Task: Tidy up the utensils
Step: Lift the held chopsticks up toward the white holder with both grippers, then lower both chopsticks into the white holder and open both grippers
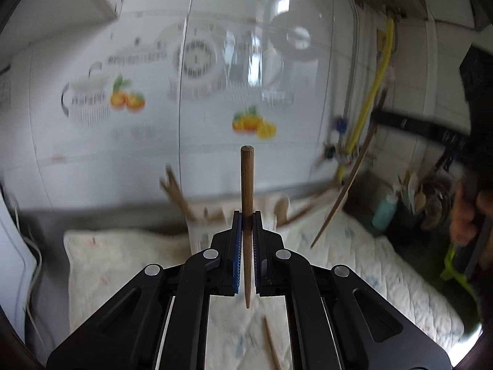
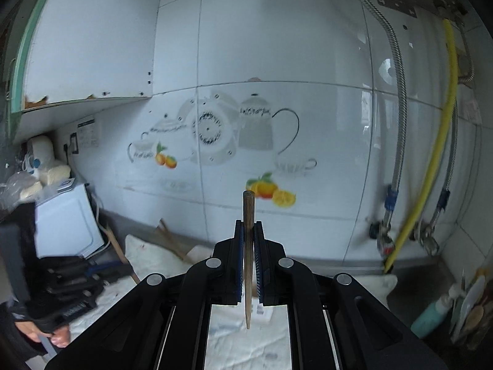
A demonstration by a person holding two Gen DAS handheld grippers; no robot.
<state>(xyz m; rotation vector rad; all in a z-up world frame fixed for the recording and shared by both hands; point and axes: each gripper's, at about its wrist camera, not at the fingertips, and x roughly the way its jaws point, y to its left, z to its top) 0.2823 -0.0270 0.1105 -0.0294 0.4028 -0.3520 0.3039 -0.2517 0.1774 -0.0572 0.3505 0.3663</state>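
Note:
My left gripper (image 1: 246,217) is shut on a brown wooden chopstick (image 1: 246,178) that stands upright between the blue pads, thick end up. My right gripper (image 2: 248,225) is likewise shut on a second upright chopstick (image 2: 247,209). In the left wrist view the right gripper (image 1: 376,117) shows at the right with its chopstick (image 1: 345,191) slanting down over the cloth. The right wrist view shows the left gripper (image 2: 98,269) at the lower left. A third chopstick (image 1: 272,343) lies on the quilted cloth (image 1: 107,259) below. Blurred wooden sticks (image 1: 174,191) lean out of a white container (image 1: 200,234).
A tiled wall with teapot and fruit decals (image 2: 262,135) is close ahead. A yellow hose (image 2: 437,154) and metal pipes run down at the right. A teal bottle (image 2: 429,317) and a holder with spoons (image 2: 471,311) stand at the right; a white appliance (image 2: 66,219) stands at the left.

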